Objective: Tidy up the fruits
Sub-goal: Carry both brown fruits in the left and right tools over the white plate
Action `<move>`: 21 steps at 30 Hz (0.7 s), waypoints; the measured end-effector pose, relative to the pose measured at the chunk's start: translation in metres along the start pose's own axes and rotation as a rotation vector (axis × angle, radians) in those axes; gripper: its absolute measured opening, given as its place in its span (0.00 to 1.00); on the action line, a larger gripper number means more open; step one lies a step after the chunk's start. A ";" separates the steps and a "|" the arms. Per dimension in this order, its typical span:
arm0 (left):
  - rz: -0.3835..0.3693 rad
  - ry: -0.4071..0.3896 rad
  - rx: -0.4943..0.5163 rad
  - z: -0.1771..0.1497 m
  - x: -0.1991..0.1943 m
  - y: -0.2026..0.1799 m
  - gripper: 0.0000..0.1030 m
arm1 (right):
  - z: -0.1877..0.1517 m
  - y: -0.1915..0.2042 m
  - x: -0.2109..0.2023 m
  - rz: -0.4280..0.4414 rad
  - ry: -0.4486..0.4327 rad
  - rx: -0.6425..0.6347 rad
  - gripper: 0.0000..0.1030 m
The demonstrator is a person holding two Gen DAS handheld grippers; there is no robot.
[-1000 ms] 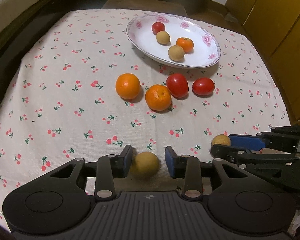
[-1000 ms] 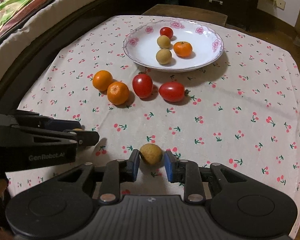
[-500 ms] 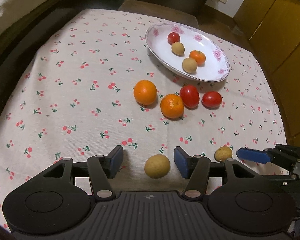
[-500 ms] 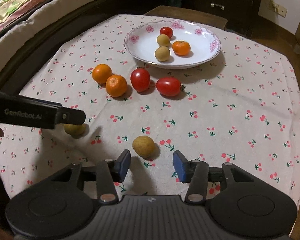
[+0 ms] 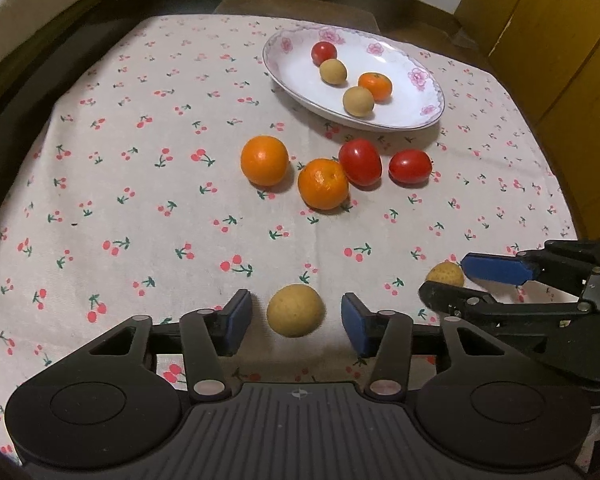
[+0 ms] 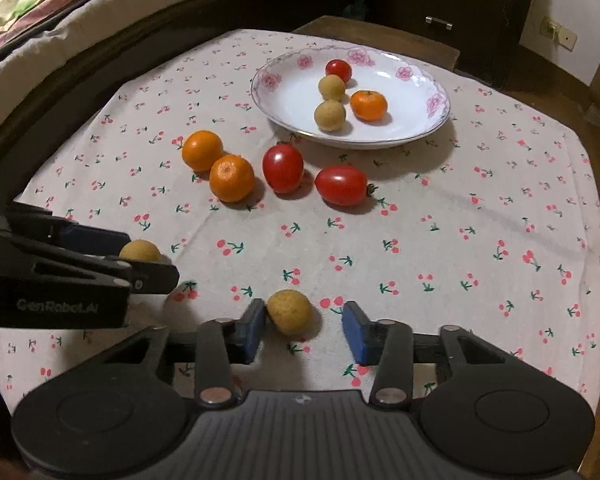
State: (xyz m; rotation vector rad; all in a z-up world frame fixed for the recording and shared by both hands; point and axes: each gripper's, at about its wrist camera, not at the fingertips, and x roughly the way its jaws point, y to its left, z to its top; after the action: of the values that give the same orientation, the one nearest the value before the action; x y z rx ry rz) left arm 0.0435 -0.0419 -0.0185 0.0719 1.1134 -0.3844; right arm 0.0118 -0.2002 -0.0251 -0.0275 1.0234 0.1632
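Note:
A tan round fruit [image 5: 296,309] lies on the cloth between the blue pads of my left gripper [image 5: 295,318], with a gap on each side. The jaws are closing. A second tan fruit [image 6: 290,312] lies between the pads of my right gripper [image 6: 305,326]. Its left pad is at the fruit's edge, the right pad stands apart, and these jaws are closing too. Farther off stands a white flowered plate [image 5: 296,68] holding a small tomato, an orange and two tan fruits. In front of it lie two oranges [image 5: 265,160] and two tomatoes [image 5: 360,161].
The cherry-print tablecloth [image 5: 140,184] covers the whole table. Yellow cabinet doors [image 5: 560,60] stand at the right, a dark drawer unit [image 6: 440,4] behind the table, and bedding [image 6: 40,12] along the left. My right gripper's fingers [image 5: 496,270] reach in at the left wrist view's right edge.
Both grippers sat close around their tan fruits a second ago, then spread wide, and now stand narrower again. The fruits remain on the cloth.

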 end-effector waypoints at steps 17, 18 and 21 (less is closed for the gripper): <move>0.003 -0.004 0.006 0.002 -0.003 -0.002 0.36 | 0.002 -0.001 -0.002 0.002 0.006 0.035 0.25; 0.004 -0.005 0.007 0.002 -0.003 -0.003 0.36 | 0.002 -0.002 -0.002 0.002 0.005 0.037 0.25; 0.005 -0.004 0.011 0.003 -0.002 -0.005 0.36 | 0.003 -0.001 -0.003 0.000 0.004 0.036 0.25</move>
State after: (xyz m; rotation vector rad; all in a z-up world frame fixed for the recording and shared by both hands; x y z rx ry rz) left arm 0.0436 -0.0469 -0.0142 0.0834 1.1066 -0.3860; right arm 0.0125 -0.2014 -0.0208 0.0052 1.0301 0.1445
